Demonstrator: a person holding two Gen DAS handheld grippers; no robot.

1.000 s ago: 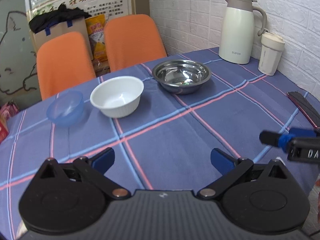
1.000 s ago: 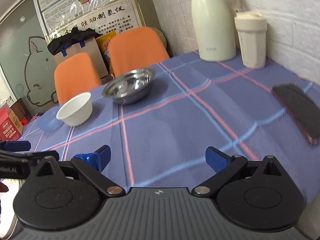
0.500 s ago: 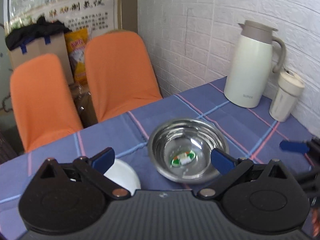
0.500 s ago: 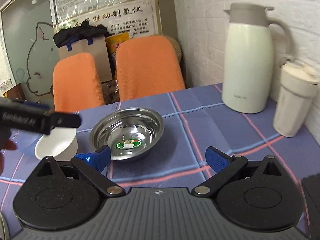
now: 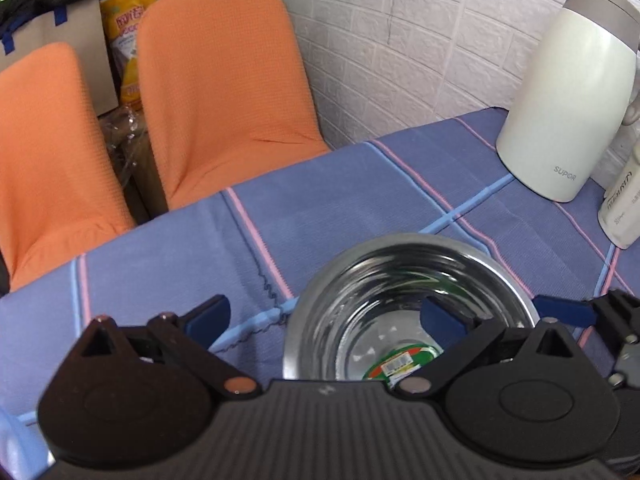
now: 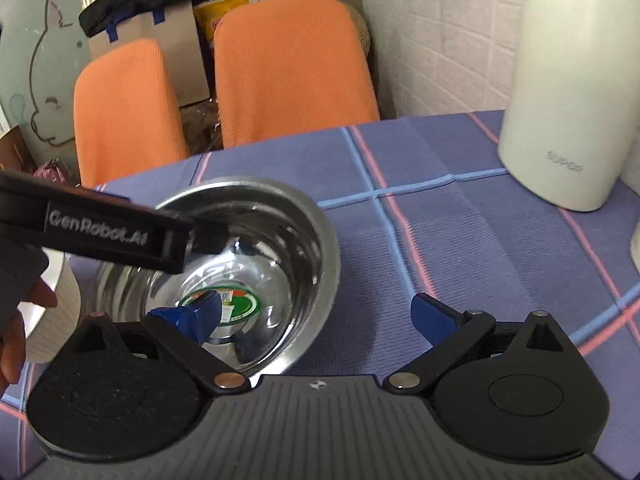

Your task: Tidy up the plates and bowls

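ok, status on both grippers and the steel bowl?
Left gripper open, right gripper open, each straddling opposite rims of steel bowl. Bowl on tablecloth, ungrasped. White bowl adjacent.

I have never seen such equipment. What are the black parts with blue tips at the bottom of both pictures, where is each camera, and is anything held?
There is no robot here. A person carries two tools, one in each hand. Each camera sits on its tool and looks forward along the two blue-tipped fingers.

The left hand-held gripper and the right hand-held gripper are both open, each straddling one side of the steel bowl rim. Nothing is held yet.

The bowl stands on a checked blue tablecloth, with a white thermos jug near the wall. A white bowl stands beside the steel one.
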